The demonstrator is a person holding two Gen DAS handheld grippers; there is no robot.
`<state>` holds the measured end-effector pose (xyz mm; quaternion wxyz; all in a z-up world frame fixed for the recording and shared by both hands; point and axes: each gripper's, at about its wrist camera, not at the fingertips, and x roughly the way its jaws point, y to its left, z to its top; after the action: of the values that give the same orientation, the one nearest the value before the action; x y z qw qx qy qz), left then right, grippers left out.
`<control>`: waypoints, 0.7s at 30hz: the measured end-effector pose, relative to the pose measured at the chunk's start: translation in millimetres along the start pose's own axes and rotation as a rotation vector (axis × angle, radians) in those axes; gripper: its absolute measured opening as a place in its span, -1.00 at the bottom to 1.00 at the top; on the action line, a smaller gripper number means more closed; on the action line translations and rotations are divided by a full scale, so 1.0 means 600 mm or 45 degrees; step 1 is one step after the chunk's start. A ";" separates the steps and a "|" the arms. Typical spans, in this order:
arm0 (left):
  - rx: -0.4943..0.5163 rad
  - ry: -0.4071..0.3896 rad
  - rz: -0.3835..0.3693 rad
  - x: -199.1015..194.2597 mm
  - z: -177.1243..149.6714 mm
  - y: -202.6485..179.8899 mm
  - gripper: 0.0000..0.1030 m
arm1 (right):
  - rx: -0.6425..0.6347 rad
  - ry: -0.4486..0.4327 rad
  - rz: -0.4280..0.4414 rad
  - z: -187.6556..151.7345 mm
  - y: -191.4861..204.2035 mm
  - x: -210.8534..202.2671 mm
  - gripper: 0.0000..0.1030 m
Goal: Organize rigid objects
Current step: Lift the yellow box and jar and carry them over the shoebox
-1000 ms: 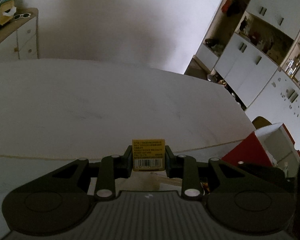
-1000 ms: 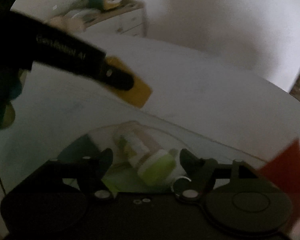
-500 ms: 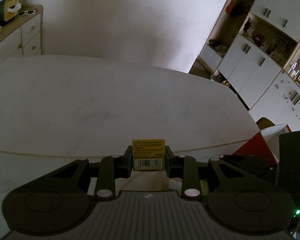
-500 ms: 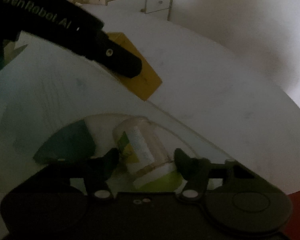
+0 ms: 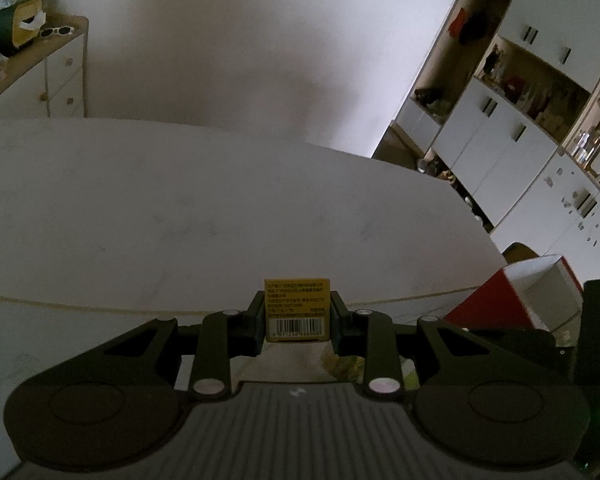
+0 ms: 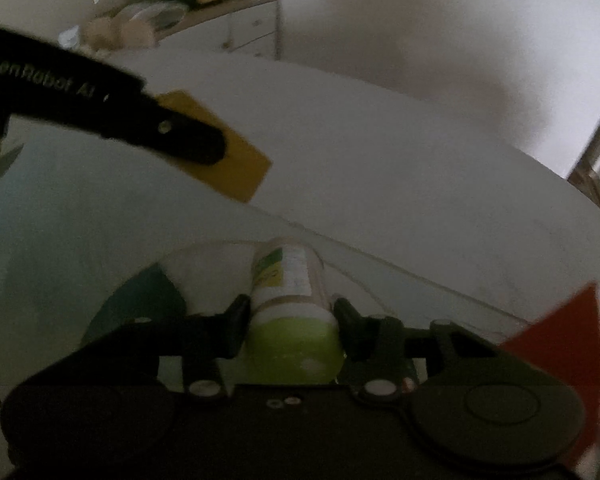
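Yellow barcoded cardboard box (image 5: 297, 309) clamped in left gripper (image 5: 297, 318) above white table (image 5: 180, 208); right gripper (image 6: 292, 316), just closing, around lime-capped white plastic bottle (image 6: 290, 300), pads touching.

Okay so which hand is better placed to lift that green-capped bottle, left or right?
Right. The right gripper has just been closing, and its fingers sit against both sides of the green-capped bottle. The left gripper is shut on the yellow box, so it has no free grip.
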<state>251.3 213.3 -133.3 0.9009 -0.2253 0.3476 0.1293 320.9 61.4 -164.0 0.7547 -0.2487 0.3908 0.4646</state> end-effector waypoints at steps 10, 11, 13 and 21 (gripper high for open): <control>0.051 -0.039 -0.059 -0.046 -0.004 -0.043 -0.43 | 0.132 -0.111 -0.061 -0.015 -0.007 -0.106 -0.14; 0.061 -0.046 -0.067 -0.051 -0.003 -0.050 -0.43 | 0.140 -0.121 -0.065 -0.024 -0.018 -0.105 -0.14; 0.078 -0.054 -0.084 -0.061 0.000 -0.064 -0.43 | 0.155 -0.140 -0.085 -0.025 -0.027 -0.129 -0.14; 0.158 -0.094 -0.136 -0.100 0.002 -0.134 -0.42 | 0.238 -0.187 -0.152 -0.050 -0.065 -0.186 -0.14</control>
<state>240.0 139.5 -66.2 0.9310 -0.1823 0.3091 0.0676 316.0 -34.5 -89.0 0.8276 -0.1653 0.3605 0.3974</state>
